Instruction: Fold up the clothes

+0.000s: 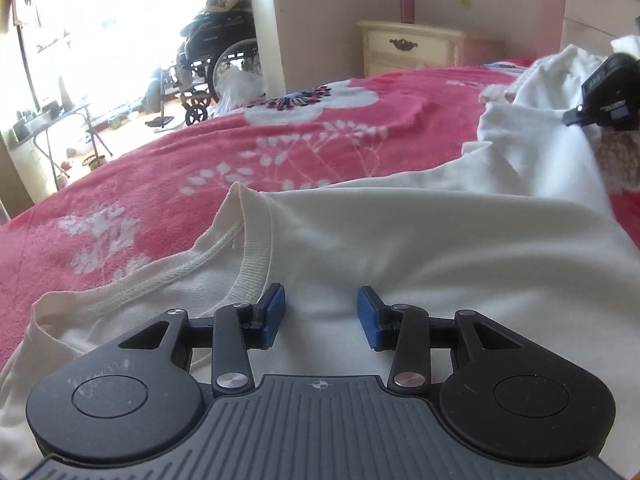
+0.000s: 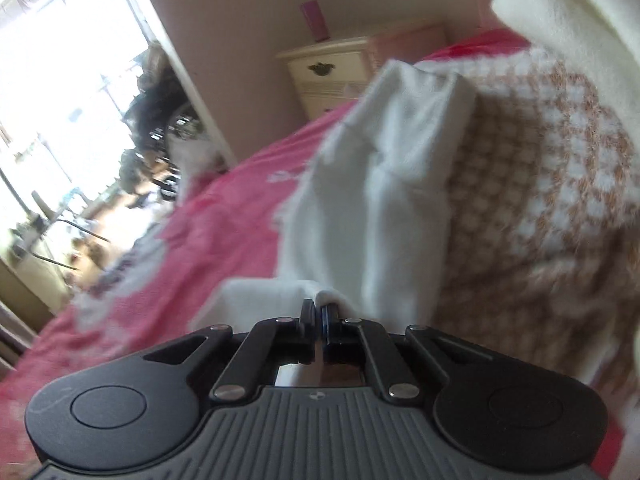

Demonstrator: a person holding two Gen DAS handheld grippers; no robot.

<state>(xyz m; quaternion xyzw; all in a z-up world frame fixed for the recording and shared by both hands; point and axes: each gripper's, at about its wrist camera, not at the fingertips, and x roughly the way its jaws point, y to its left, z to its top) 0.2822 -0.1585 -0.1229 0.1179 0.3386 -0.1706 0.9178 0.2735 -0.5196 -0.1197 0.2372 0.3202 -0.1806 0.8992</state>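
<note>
A white T-shirt (image 1: 400, 240) lies on the pink floral bedspread (image 1: 200, 168), its ribbed collar (image 1: 252, 256) toward the left. My left gripper (image 1: 321, 304) is open, low over the shirt just right of the collar, with fabric between the blue pads (image 1: 274, 316). My right gripper (image 2: 319, 312) is shut on a fold of the white shirt (image 2: 380, 200) and holds it lifted; it also shows in the left wrist view (image 1: 604, 100) at the far right. A brown and white knitted garment (image 2: 540, 200) lies right behind the lifted cloth.
A cream nightstand (image 1: 412, 46) with a pink cup (image 1: 407, 6) stands by the wall beyond the bed. A wheelchair (image 1: 216, 68) and a small table (image 1: 52, 120) stand on the floor at the left by a bright window.
</note>
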